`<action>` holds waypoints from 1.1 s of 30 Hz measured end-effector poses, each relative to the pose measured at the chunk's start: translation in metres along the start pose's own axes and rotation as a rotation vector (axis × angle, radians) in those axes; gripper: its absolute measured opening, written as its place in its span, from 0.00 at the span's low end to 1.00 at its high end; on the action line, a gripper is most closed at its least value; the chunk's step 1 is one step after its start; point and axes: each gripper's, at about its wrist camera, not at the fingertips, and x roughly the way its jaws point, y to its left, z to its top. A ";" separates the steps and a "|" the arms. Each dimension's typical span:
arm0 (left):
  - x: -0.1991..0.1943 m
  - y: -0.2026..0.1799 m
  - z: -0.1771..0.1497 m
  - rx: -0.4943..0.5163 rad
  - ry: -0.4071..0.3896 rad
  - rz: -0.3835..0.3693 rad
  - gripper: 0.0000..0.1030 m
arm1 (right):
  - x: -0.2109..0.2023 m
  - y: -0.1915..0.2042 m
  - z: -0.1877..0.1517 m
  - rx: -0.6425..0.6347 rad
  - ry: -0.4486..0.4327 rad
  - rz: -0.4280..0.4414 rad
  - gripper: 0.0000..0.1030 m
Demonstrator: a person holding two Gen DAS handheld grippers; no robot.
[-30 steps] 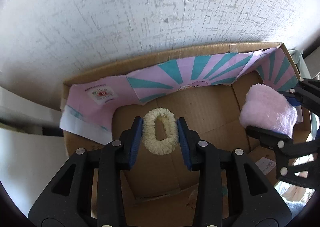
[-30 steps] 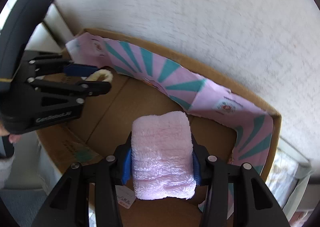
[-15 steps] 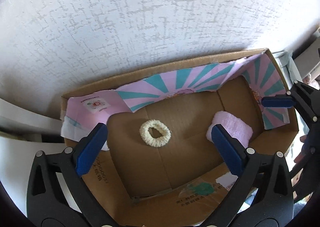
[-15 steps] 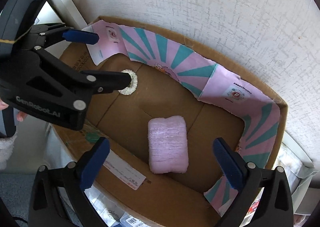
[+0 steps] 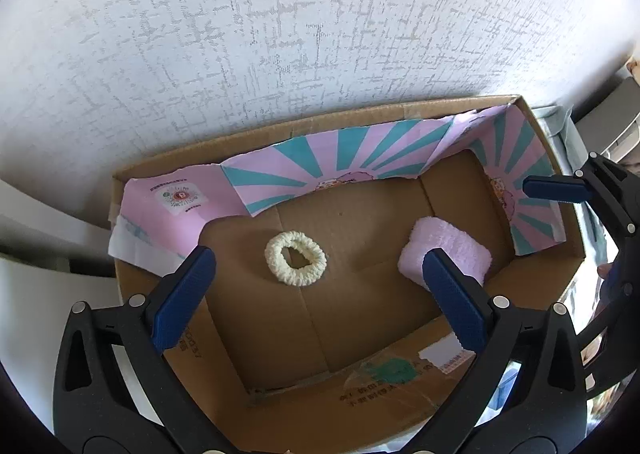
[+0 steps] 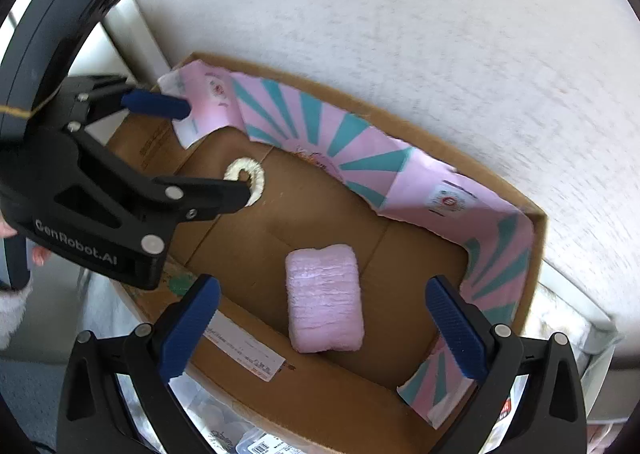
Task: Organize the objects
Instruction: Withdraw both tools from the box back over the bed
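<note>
A cream scrunchie (image 5: 295,258) lies on the floor of a cardboard box (image 5: 360,390), left of centre. A folded pink fluffy towel (image 5: 452,254) lies on the box floor to its right. My left gripper (image 5: 318,302) hangs open and empty above the box's near side. In the right wrist view the towel (image 6: 324,304) lies between and beyond my open, empty right gripper (image 6: 320,330). The scrunchie (image 6: 250,178) is partly hidden behind the left gripper (image 6: 200,150) there.
The box has a pink and teal striped paper lining (image 5: 340,170) along its far and right walls. A white textured wall (image 5: 320,34) rises right behind the box. Packaged items (image 6: 240,438) lie below the box's near edge.
Both grippers opened and let go: the scrunchie and the towel now lie on the box floor. Both grippers have drawn up and back from the box.
</note>
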 end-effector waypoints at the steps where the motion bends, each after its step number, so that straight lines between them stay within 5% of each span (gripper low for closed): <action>1: -0.004 0.001 0.000 -0.007 -0.004 -0.006 1.00 | 0.003 0.009 0.013 0.014 -0.009 -0.006 0.99; 5: -0.024 -0.008 -0.001 -0.012 -0.054 0.000 1.00 | -0.026 -0.010 0.043 0.066 -0.043 -0.015 0.99; 13: -0.088 -0.049 -0.026 -0.015 -0.185 0.077 1.00 | -0.089 -0.005 0.028 0.133 -0.189 -0.090 0.99; 23: -0.160 -0.103 -0.089 -0.082 -0.368 0.177 1.00 | -0.174 -0.016 -0.044 0.283 -0.352 -0.207 1.00; 33: -0.192 -0.141 -0.156 -0.137 -0.449 0.228 1.00 | -0.212 -0.018 -0.117 0.358 -0.449 -0.281 1.00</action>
